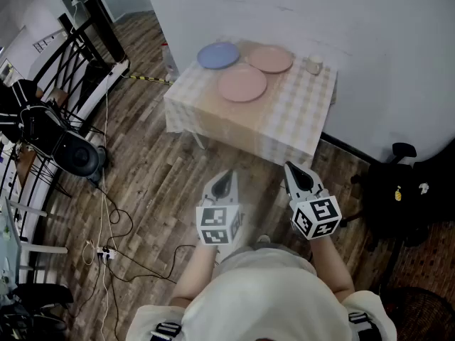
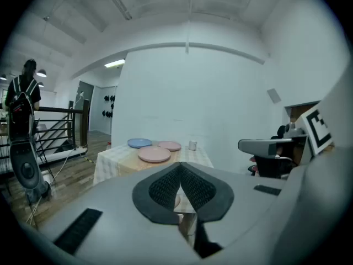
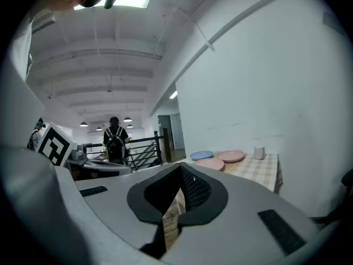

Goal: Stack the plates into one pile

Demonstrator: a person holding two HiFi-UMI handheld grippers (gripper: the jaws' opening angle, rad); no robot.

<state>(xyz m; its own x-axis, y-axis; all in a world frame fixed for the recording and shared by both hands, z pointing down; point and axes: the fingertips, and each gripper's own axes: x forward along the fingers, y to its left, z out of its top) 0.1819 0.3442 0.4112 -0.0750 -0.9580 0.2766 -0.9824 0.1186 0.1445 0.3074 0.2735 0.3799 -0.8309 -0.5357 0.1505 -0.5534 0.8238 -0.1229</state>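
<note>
Both grippers are empty with jaws pressed together. The left gripper and right gripper are side by side over the wood floor, on the near side of the table, touching nothing. Both point toward the table and slightly down.

The plates are not stacked; all three lie flat and separate on the checked cloth. The blue plate is far left, the peach plate is far and to its right, and the pink plate is nearer, between those two and just beside both. A cup stands right of the peach plate, near the table's far right corner.

A black bag is on the floor right of the table and a railing runs along the far left. A person with a backpack stands by the railing.
</note>
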